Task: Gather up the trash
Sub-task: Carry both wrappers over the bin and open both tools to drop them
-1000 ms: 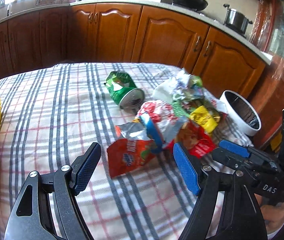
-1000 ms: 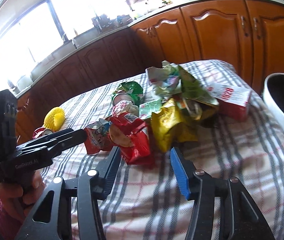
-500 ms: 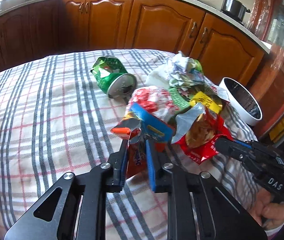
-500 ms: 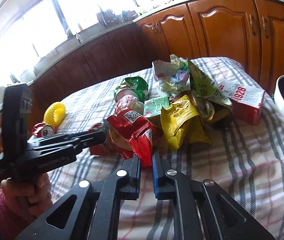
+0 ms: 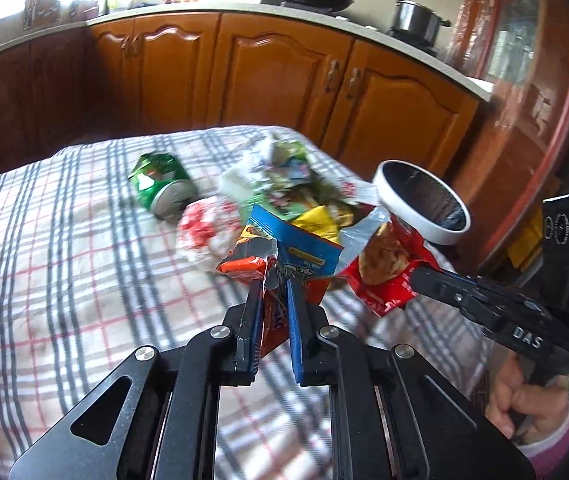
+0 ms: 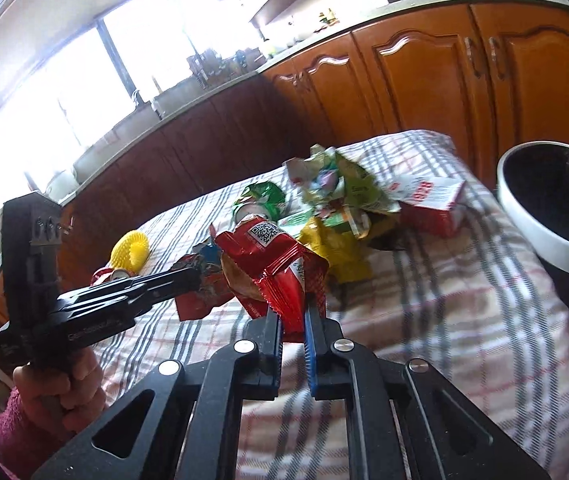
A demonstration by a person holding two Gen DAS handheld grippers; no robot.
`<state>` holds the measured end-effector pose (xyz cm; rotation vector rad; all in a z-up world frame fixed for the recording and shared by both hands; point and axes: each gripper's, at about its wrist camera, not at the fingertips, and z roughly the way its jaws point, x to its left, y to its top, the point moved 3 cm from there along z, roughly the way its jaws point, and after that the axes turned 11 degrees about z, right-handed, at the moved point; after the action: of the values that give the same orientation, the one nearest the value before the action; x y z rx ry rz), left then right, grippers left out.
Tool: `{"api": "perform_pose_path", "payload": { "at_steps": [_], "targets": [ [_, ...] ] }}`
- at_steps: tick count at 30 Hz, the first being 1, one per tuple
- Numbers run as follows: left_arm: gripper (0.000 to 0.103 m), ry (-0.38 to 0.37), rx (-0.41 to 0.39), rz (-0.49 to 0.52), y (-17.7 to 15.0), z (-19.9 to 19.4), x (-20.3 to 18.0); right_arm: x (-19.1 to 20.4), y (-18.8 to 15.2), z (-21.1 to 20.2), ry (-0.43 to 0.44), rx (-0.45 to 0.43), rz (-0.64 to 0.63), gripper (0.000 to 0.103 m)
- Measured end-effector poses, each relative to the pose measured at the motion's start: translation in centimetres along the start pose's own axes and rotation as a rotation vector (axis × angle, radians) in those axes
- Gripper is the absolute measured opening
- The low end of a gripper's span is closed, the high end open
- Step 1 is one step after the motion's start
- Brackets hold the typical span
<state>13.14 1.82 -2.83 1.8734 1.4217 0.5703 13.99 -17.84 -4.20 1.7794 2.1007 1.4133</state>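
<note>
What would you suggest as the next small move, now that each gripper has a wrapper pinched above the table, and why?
Probably carry the right gripper, shut on the red wrapper, over the white bin. Its open mouth sits just beyond the table's right edge, nearer this gripper than the left gripper, which holds the blue and orange wrapper clear of the checked tablecloth.

Bright sun pours in through the window [image 6: 96, 92], all white with glare; the table [image 5: 64, 264] looks blurry, edges bend round
</note>
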Motion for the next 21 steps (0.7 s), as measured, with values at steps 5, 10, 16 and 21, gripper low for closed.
{"api": "perform_pose_path", "payload": {
  "at_steps": [5, 10, 16, 21],
  "targets": [
    [0.010, -0.037, -0.002, 0.029, 0.8, 0.5, -2.3, -1.8, 0.6, -1.9, -0.034, -0.046, 0.030, 0.009],
    [0.010, -0.079, -0.015, 0.042, 1.7, 0.8, -4.4, -3.9, 1.2, -3.8, -0.047, -0.082, 0.083, 0.009],
    [0.010, -0.123, -0.032, 0.067, 3.5, 1.6, -6.8, -6.4, 1.9, -5.4, -0.081, -0.122, 0.124, 0.009],
    [0.010, -0.151, -0.026, 0.092, 4.8, 3.1, -8.7, -8.9, 2.7, -6.5, -0.125, -0.152, 0.159, 0.009]
  ]
}}
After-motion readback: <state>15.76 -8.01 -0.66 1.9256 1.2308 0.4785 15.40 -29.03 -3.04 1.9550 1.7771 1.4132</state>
